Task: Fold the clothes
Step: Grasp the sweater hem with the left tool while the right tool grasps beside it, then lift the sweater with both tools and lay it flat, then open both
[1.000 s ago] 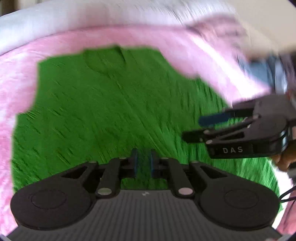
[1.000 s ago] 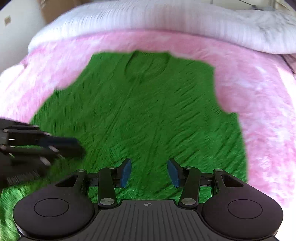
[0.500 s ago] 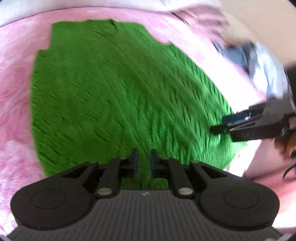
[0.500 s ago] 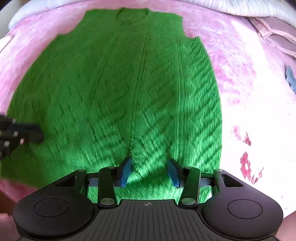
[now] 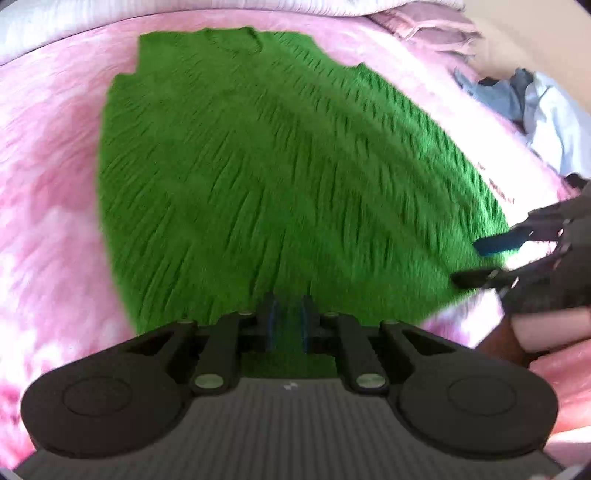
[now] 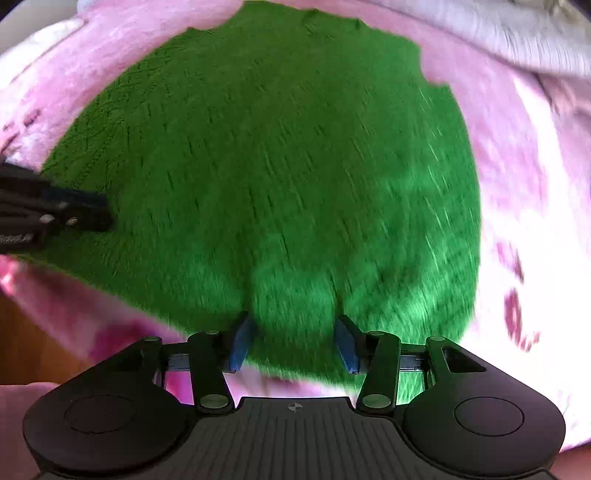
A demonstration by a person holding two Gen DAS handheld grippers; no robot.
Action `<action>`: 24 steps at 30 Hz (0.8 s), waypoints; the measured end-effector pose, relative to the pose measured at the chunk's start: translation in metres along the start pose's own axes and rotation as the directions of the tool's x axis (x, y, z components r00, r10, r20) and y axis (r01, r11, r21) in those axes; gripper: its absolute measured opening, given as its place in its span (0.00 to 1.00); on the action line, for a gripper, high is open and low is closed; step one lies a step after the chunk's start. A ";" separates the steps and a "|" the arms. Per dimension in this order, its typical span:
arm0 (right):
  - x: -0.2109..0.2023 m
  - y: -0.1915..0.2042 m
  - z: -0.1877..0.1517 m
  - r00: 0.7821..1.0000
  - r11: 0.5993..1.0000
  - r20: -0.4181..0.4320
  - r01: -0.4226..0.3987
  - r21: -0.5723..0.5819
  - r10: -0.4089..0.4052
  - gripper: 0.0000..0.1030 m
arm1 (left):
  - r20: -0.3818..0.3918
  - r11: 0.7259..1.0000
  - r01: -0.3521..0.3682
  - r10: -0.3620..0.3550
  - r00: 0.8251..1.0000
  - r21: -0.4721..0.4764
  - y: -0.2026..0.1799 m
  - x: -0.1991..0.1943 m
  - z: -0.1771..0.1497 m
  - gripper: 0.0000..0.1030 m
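A green knitted sleeveless sweater [image 5: 277,166] lies flat on a pink blanket, neckline at the far end and hem toward me. My left gripper [image 5: 288,325] sits at the hem's left part, its fingers nearly together with green fabric between them. In the right wrist view the sweater [image 6: 277,166] fills the frame, and my right gripper [image 6: 293,343] stands open with a raised bulge of the hem between its blue pads. The right gripper [image 5: 480,258] also shows at the sweater's near right corner, held by a hand. At the left edge of the right wrist view is the left gripper [image 6: 92,210].
The pink blanket [image 5: 48,147] covers a bed, with a white quilt [image 6: 535,48] along the far side. A heap of blue and white clothes [image 5: 535,110] and a pink garment [image 5: 424,29] lie to the far right. Wooden floor [image 6: 37,339] shows past the bed's near edge.
Both grippers have drawn back from over the sweater's middle to its near hem. The right gripper has stayed open and now straddles the hem; the left has stayed closed.
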State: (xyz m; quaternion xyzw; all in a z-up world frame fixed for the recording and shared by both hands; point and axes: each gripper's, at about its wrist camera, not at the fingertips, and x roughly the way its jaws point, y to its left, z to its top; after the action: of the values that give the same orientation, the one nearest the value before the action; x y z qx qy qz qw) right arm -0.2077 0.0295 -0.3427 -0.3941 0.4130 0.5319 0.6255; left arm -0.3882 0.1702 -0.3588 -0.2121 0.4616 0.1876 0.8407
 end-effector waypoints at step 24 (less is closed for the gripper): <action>-0.042 -0.091 -0.050 0.982 0.983 -0.177 -0.032 0.181 0.065 0.47 | -0.181 0.894 -0.384 0.349 0.920 -0.229 -0.055 -0.065 -0.016 0.10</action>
State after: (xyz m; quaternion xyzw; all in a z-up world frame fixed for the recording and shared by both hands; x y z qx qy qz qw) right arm -0.1267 -0.0429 -0.3160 -0.3737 0.5235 0.4701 0.6044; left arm -0.4041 0.1078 -0.3014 -0.2418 0.5204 0.3871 0.7217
